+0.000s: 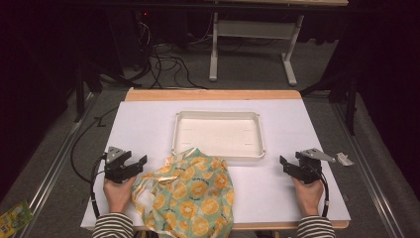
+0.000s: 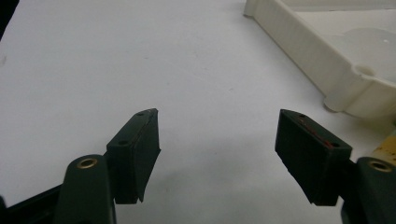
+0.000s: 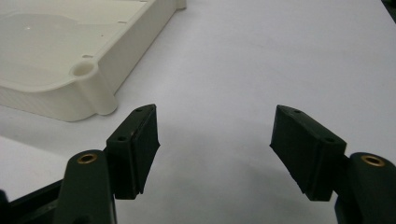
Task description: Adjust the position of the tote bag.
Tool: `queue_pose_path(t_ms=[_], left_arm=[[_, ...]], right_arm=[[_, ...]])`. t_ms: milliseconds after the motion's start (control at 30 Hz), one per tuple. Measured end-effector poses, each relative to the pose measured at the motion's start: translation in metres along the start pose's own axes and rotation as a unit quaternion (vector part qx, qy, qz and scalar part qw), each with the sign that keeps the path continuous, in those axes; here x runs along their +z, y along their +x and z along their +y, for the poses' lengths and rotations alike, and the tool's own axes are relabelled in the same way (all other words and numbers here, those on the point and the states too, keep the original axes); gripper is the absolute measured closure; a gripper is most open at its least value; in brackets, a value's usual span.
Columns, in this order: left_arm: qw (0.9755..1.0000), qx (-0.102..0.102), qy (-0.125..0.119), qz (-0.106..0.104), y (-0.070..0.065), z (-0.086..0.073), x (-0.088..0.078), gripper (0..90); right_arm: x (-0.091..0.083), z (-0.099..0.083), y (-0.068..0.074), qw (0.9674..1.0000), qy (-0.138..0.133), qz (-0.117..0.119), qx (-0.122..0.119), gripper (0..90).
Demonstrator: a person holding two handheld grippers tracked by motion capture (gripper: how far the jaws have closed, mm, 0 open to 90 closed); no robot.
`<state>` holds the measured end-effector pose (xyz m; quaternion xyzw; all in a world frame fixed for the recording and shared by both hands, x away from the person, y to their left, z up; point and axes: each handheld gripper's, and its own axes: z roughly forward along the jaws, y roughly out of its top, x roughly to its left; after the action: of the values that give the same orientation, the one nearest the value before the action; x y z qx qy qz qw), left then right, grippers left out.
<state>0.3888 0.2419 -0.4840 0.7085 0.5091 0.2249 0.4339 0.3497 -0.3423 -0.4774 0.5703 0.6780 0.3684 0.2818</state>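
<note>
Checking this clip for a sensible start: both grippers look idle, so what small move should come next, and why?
Probably bring the left gripper across to the near edge of the crumpled orange-slice-patterned bag. Both grippers stand open with nothing between the jaws, the bag lies untouched just beside the left one, and the right gripper sits farther off. The empty cream plastic tray waits behind the bag.

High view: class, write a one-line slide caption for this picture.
Two open grippers, left gripper and right gripper, flank an orange-print bag lying before an empty white tray.
</note>
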Motion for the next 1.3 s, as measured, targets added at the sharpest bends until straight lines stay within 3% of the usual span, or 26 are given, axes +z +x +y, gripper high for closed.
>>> queue_pose_path(t_ms=[367,533,800,1133,1300], left_arm=[[0.9995,-0.008,0.003,-0.030,0.003,0.001,-0.002,32.6],[0.9992,-0.016,0.000,-0.035,0.005,0.001,-0.004,33.2],[0.9988,-0.013,-0.001,-0.047,0.005,-0.001,-0.013,38.3],[0.9971,-0.025,-0.018,-0.070,0.002,0.001,-0.039,31.9],[0.9963,-0.018,-0.013,-0.083,-0.005,-0.004,-0.050,29.7]], right_arm=[[-0.001,0.000,0.000,1.0000,-0.002,0.000,0.000,32.1],[-0.003,-0.001,-0.001,0.9999,-0.014,0.001,0.006,32.1],[-0.002,-0.001,-0.001,0.9999,-0.010,0.000,0.005,32.7],[-0.001,-0.001,0.001,1.0000,-0.007,-0.005,-0.002,33.0],[-0.001,0.000,0.001,0.9999,-0.004,-0.008,-0.006,33.2]])
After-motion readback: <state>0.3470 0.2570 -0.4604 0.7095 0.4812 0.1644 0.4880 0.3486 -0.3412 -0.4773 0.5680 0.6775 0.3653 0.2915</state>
